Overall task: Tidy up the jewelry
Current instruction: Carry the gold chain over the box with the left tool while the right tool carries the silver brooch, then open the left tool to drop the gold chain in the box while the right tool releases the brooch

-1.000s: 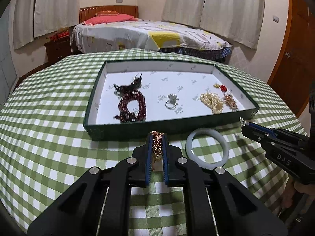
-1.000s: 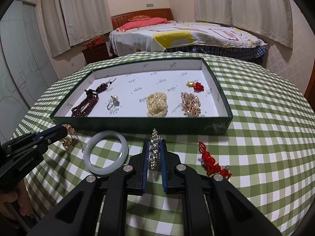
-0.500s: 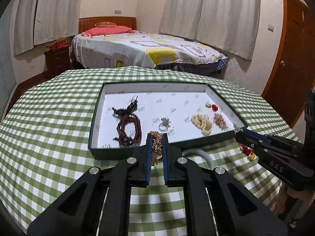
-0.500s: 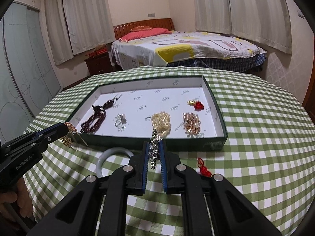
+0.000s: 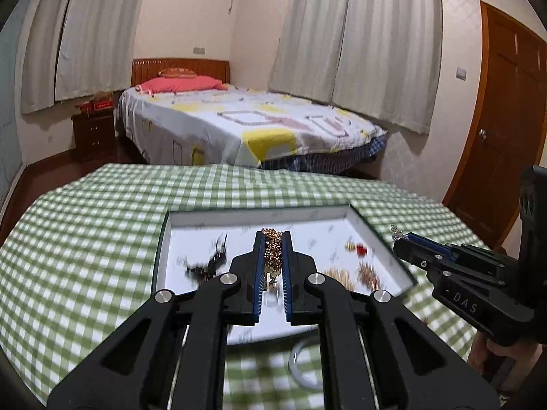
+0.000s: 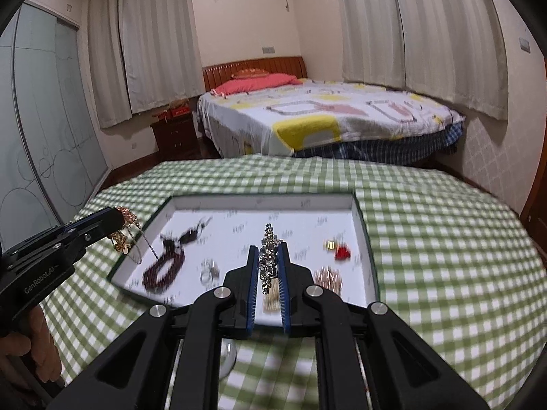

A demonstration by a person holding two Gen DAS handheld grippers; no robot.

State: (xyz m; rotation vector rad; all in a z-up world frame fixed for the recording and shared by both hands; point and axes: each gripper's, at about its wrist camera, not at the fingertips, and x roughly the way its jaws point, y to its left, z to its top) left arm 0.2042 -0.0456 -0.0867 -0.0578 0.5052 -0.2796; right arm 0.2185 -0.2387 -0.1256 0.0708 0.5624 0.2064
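My left gripper (image 5: 272, 239) is shut on a gold chain (image 5: 272, 249) and holds it above the white-lined green tray (image 5: 164, 239). It also shows at the left of the right wrist view (image 6: 118, 217), with the gold chain (image 6: 121, 239) hanging below it. My right gripper (image 6: 268, 249) is shut on a silver rhinestone piece (image 6: 268, 256) above the tray (image 6: 359, 218); it shows at the right of the left wrist view (image 5: 401, 242). In the tray lie a dark red bead bracelet (image 6: 162, 270), a ring (image 6: 209, 271), a red and gold charm (image 6: 338, 249) and a pink bead piece (image 6: 330, 278).
The tray sits on a round table with a green checked cloth (image 6: 444, 239). A pale bangle (image 5: 304, 362) lies on the cloth in front of the tray. A bed (image 6: 324, 116), a nightstand (image 6: 174, 133) and a door (image 5: 502, 136) stand beyond the table.
Both grippers have risen and moved forward over the tray with their pieces still held. The tray now sits lower and closer in both views.
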